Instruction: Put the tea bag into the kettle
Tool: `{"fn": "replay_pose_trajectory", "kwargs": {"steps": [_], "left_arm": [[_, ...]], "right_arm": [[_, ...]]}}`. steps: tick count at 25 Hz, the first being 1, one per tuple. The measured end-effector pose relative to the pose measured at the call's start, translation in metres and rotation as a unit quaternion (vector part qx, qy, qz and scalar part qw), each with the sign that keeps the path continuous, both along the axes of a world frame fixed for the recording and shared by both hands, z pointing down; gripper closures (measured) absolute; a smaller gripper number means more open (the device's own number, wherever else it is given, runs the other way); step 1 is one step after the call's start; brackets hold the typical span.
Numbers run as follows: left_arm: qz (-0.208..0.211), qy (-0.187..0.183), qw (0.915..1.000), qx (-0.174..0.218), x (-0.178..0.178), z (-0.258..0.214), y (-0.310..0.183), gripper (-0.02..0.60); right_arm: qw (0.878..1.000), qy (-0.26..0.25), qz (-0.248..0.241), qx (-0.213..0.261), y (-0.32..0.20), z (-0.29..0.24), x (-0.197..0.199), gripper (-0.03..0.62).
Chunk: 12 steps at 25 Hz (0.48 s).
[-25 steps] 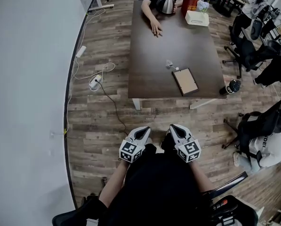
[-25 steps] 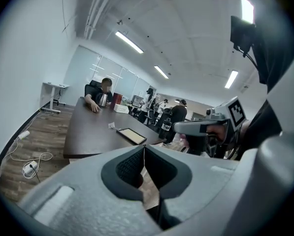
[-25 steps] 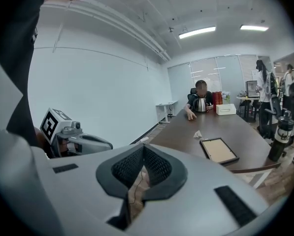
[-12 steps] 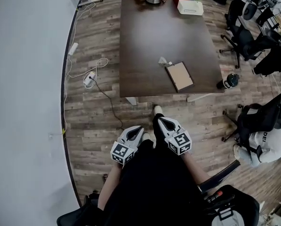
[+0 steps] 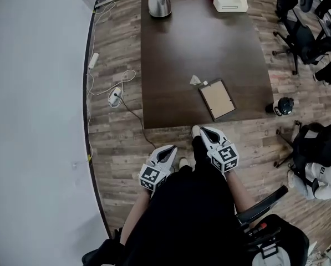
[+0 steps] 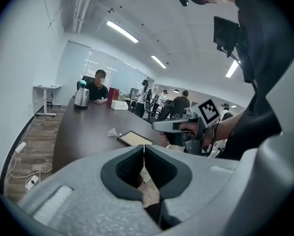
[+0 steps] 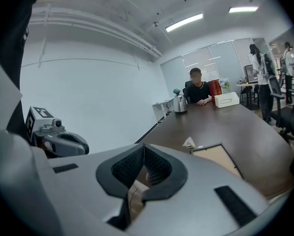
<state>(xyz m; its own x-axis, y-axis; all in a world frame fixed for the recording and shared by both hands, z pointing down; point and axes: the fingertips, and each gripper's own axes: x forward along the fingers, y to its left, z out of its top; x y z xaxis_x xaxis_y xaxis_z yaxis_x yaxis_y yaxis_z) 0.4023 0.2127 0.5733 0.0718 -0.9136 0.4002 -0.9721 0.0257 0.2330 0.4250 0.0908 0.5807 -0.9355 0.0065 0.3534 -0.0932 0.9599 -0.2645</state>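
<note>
Tea bag [image 5: 195, 80]: on dark table [image 5: 198, 43], nearer half, just beside far corner of flat framed board [image 5: 218, 100]; small pale peaked pouch, a pale bit at its side, probably the tag.
Kettle [image 5: 159, 3]: far left corner of table, well apart from tea bag; lid state unreadable.
Left gripper [image 5: 169, 149]: jaws together, nothing between; over floor, short of table edge.
Right gripper [image 5: 204, 131]: jaws together, empty; tips near table's near edge.
Handling (judged): very light, soft, crushable; paper tearable; likely to skid if nudged.
Hold point (judged): pinch peak or tag, gentle squeeze; jaws need opening first.
</note>
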Motion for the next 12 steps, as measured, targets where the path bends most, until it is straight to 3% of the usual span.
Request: {"fn": "replay_pose_trajectory", "kwargs": {"steps": [6,12], "left_arm": [[0.012,-0.009,0.9999,-0.002,-0.026,-0.01,-0.089,0.575],[-0.016,-0.015,0.9997,-0.013,-0.044,-0.01,-0.129,0.575]], "right_arm": [[1.0,0.009,0.012,-0.003,-0.08,0.007,-0.013,0.586],[1.0,0.01,-0.01,-0.006,-0.126,0.014,-0.032,0.586]]}}
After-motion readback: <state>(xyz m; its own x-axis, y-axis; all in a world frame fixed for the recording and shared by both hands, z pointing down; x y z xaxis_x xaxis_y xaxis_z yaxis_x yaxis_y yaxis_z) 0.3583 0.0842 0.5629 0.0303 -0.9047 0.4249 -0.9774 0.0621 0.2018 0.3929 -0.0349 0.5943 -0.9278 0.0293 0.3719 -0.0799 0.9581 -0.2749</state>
